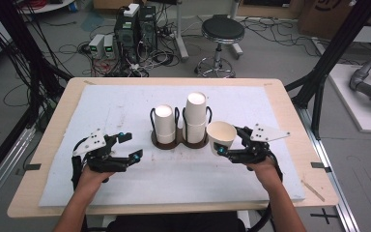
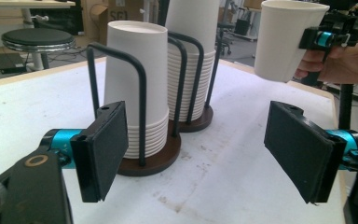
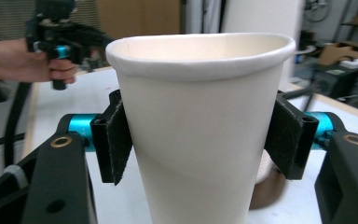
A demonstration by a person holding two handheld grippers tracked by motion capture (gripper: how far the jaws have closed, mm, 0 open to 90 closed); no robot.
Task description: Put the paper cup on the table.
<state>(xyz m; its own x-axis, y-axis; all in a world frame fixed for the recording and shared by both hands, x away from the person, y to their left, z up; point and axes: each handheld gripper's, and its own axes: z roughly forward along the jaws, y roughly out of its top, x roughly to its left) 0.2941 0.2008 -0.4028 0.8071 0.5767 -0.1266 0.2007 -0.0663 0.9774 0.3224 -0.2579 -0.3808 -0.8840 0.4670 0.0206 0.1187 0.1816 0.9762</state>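
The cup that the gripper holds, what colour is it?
White. The cup shows best in the right gripper view, between the black jaws.

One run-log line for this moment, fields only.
right gripper: shut on upright white paper cup, lifted | left gripper: open, empty | dark two-slot wire cup holder: two inverted cup stacks

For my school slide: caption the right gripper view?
Right tool squeezing an upright white paper cup, mouth up.
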